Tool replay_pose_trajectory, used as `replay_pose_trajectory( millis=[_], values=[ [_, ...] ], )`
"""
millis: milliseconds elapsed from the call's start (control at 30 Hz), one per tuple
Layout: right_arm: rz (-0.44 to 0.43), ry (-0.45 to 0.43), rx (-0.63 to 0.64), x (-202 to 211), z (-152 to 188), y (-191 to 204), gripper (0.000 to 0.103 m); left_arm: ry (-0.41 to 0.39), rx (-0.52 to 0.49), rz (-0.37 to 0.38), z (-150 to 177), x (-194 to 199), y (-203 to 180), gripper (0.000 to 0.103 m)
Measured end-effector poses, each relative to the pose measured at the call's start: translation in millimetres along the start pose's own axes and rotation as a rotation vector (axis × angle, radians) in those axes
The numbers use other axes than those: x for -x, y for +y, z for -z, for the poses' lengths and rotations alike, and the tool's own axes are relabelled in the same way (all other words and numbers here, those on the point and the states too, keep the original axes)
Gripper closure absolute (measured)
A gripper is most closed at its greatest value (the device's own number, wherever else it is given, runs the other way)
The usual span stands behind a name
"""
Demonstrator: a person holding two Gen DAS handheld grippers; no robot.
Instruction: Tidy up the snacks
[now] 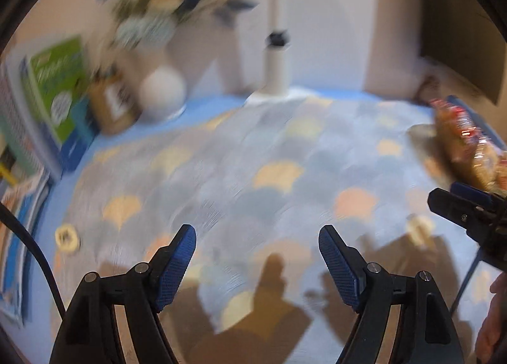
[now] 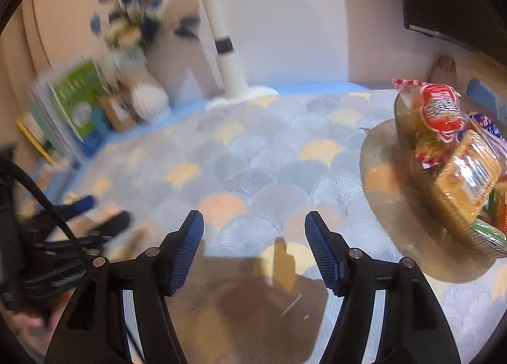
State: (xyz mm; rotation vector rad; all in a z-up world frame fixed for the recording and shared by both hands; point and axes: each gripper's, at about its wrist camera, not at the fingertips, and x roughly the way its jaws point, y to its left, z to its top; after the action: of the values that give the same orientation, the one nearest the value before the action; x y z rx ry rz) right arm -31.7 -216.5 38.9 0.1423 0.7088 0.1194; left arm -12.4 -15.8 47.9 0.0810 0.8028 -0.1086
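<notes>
We hold the left gripper (image 1: 257,256) and right gripper (image 2: 254,242) spread and empty. The snack packets (image 2: 456,155) lie heaped on the plate (image 2: 377,174) at the right: light, crinkly, slippery. We'd pinch a crimped edge.

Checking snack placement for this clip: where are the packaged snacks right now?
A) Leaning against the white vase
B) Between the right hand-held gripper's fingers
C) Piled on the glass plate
C: the packaged snacks lie heaped on the glass plate; nothing sits between either hand-held gripper's fingers.
</notes>
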Motion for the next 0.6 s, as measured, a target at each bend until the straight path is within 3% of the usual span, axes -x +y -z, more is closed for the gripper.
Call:
replay_pose_trajectory(
  millis=[133,200,300,600],
  values=[
    [0.115,0.008,0.054,-24.6,15.4,4.4,0.037,0.005,0.048,-0.035,12.4,-18.0,9.0,0.025],
    [0.117,0.017,0.041,-25.1,15.1,0.6,0.037,0.033,0.045,-0.036,11.5,-24.6,4.9,0.025],
    [0.108,0.002,0.016,-21.1,15.4,-6.4,0.027,0.023,0.063,-0.03,10.8,-23.8,10.2,0.024],
    [0.15,0.033,0.021,-30.1,15.2,-5.4,0.025,0.075,0.154,-0.026,12.3,-33.1,24.4,0.024]
  ],
)
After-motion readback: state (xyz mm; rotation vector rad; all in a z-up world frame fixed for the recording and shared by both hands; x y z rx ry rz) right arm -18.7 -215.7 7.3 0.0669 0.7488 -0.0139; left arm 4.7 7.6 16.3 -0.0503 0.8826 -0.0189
